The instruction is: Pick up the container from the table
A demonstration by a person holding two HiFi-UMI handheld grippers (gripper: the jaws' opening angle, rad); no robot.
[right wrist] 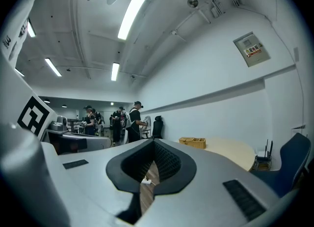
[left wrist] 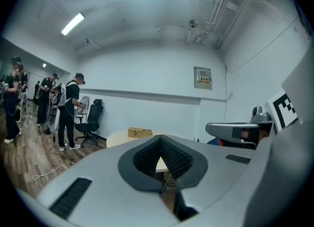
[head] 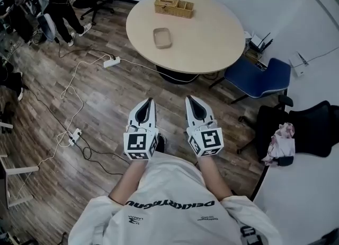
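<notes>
You're well short of the table (head: 212, 42), so nothing's done yet. The container (head: 161, 37) sits near the table's middle, w/ a wooden box (head: 174, 6) beyond it at the far edge. Left gripper (head: 149, 102) & right gripper (head: 189, 99) are both closed tip-to-tip, holding nothing; approach, open, grab & lift are all left.

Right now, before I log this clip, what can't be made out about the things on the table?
- Shallow tan container: head view, too small to show whether it is empty; neither gripper view shows it.
- Compartmented tan box: contents too small in every view.
- Round table: base mostly hidden under its own top in head view.
</notes>
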